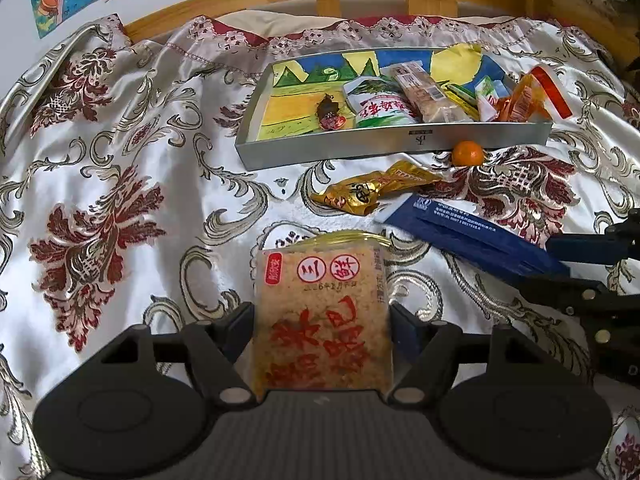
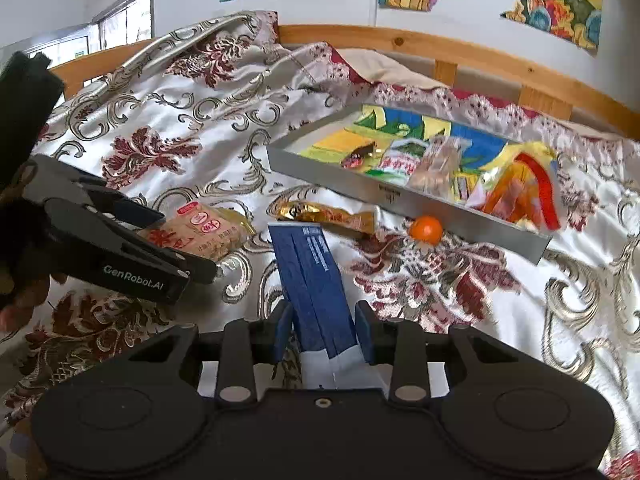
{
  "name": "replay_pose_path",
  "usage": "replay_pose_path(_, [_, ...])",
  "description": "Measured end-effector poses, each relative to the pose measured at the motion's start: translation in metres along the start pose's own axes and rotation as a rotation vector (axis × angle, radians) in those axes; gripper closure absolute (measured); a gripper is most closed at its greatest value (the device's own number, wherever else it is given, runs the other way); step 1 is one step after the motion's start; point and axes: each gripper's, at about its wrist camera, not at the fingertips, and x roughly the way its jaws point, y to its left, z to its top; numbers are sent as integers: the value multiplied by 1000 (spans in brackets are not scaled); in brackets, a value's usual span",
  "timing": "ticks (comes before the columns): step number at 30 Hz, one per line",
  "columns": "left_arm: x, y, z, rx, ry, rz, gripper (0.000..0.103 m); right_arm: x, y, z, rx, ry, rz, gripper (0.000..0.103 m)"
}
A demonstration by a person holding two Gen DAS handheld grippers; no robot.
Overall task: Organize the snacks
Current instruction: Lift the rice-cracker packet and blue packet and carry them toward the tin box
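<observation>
While your left gripper (image 1: 322, 332) clamped the flat, grainy rice-cake pack (image 1: 322, 312) at wide spread, your right gripper (image 2: 323, 326) pinched the narrow blue carton (image 2: 314, 280). Beyond them, on the glossy embroidered bedspread (image 1: 120, 160), lay a crinkled gold wrapper (image 1: 372, 192) and a round orange (image 1: 467, 153) touching the grey rectangular tray (image 1: 360, 144) of snacks.

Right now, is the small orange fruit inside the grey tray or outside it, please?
Outside: the small orange fruit lies on the bedspread against the grey tray's front wall.

Black left gripper (image 2: 200, 268) marked "GenRobot.AI", silver screws, blue fingers (image 2: 282, 330).
</observation>
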Motion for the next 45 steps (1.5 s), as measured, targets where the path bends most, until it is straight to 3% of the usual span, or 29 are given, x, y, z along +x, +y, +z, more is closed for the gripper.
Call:
replay_pose_path(7, [10, 4, -3, -5, 40, -23, 20, 11, -4, -2, 47, -12, 15, 48])
replay_pose_path(11, [14, 10, -6, -39, 57, -39, 19, 18, -1, -1, 42, -12, 30, 46])
replay_pose_path(14, [13, 11, -6, -37, 55, -38, 26, 20, 1, -3, 39, -9, 33, 54])
replay_pose_path(16, [10, 10, -6, -40, 56, -43, 28, 18, 3, -3, 30, -13, 22, 65])
replay_pose_path(20, [5, 5, -10, -26, 61, -49, 28, 13, 7, -6, 45, -5, 14, 68])
replay_pose_path(33, [-39, -18, -30, -62, 41, -102, 29, -38, 37, -28, -74, -50, -177, 71])
replay_pose_path(38, [-60, -23, -24, -74, -11, -103, 28, -59, 38, -28, -80, -104, -227, 71])
replay_pose_path(45, [-68, -14, 9, -151, -128, -111, 28, -75, 14, -5, -37, -208, -280, 71])
